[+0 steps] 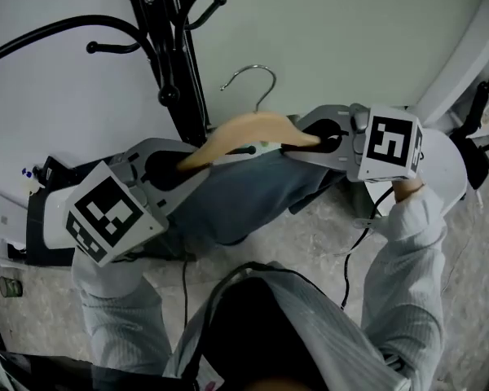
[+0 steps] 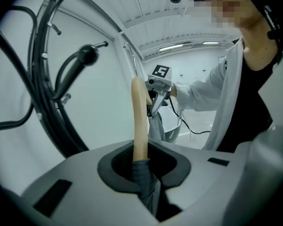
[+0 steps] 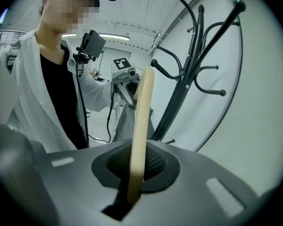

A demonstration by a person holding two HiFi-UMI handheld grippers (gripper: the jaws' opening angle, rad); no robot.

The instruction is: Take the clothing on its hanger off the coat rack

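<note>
While pinched at both ends, by left tongs [image 1: 187, 163] closed on hanger [image 1: 253, 127] wood plus grey clothing [image 1: 244, 192], by right tongs [image 1: 311, 139] shut on bare wood, hung just beside the coat rack [image 1: 179, 63] with hook [image 1: 262, 84] seemingly free. Could have snagged a rack arm if swung toward it; could have shed the clothing if tilted.

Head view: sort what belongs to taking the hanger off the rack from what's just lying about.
In the job: wooden hanger, grey garment on it, coat rack, left gripper and right gripper, each clamped on one end of the hanger.

Lying about: cords on the floor, clutter by the wall at left.
</note>
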